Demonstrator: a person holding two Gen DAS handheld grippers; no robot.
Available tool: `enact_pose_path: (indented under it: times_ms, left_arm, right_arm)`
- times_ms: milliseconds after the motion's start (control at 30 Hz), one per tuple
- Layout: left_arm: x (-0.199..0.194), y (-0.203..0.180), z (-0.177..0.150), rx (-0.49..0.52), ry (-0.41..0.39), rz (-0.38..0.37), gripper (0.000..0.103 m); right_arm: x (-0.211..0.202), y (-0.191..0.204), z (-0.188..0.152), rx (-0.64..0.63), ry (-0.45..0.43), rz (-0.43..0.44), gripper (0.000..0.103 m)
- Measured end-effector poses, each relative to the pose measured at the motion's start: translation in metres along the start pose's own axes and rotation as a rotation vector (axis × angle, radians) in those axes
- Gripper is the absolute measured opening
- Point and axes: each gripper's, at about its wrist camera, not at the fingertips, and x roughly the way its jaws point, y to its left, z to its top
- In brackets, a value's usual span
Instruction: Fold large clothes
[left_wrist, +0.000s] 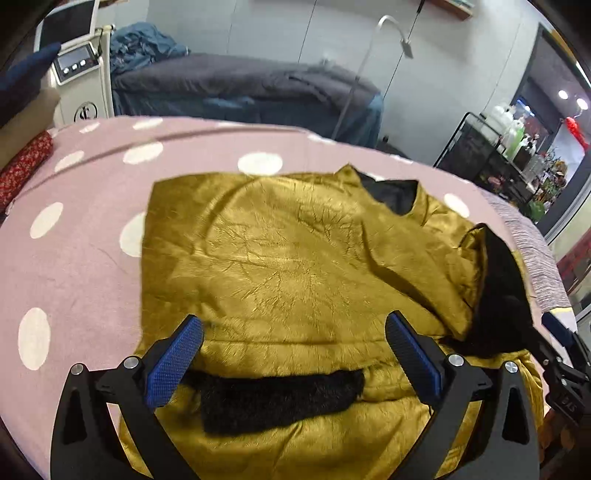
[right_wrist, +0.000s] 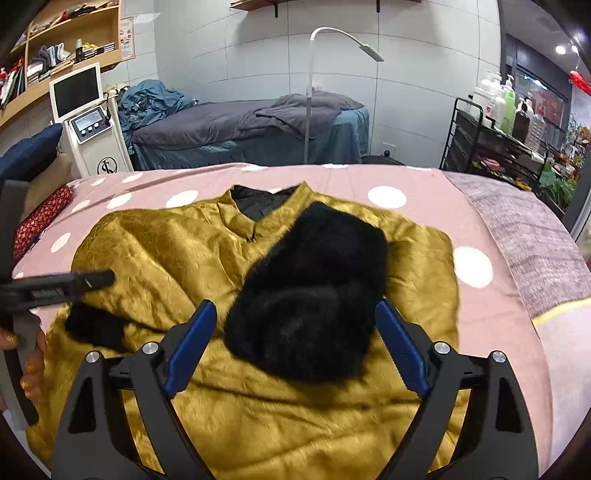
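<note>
A golden-yellow jacket (left_wrist: 280, 258) with black fur trim lies spread on a pink polka-dot bedspread (left_wrist: 74, 229). In the left wrist view a black fur cuff (left_wrist: 277, 402) lies between my open left gripper (left_wrist: 293, 332). In the right wrist view the jacket (right_wrist: 155, 254) has a black fur piece (right_wrist: 314, 291) folded over its middle, just ahead of my open right gripper (right_wrist: 295, 314). The black collar lining (right_wrist: 258, 201) shows at the far end. The left gripper (right_wrist: 55, 288) shows at the left edge of the right wrist view.
A red patterned cushion (right_wrist: 40, 218) lies at the bed's left edge. A grey striped blanket (right_wrist: 524, 236) covers its right side. Beyond stand a white machine with a screen (right_wrist: 88, 122), a treatment bed (right_wrist: 243, 129), a floor lamp (right_wrist: 314, 74) and a black rack of bottles (right_wrist: 498, 129).
</note>
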Motion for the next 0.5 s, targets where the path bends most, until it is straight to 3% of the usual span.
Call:
enact_pose_path:
  times_ms: [233,500]
  left_arm:
    - [-0.037,0.026,-0.033,0.046,-0.009,0.012,0.097]
    - [-0.06,0.077,-0.061,-0.005,0.055,0.027,0.097]
  right_arm:
    - [-0.025,-0.054,-0.036,0.118,0.093,-0.042,0.087]
    - [-0.039,-0.101,-0.081,0.204,0.189,-0.07,0.087]
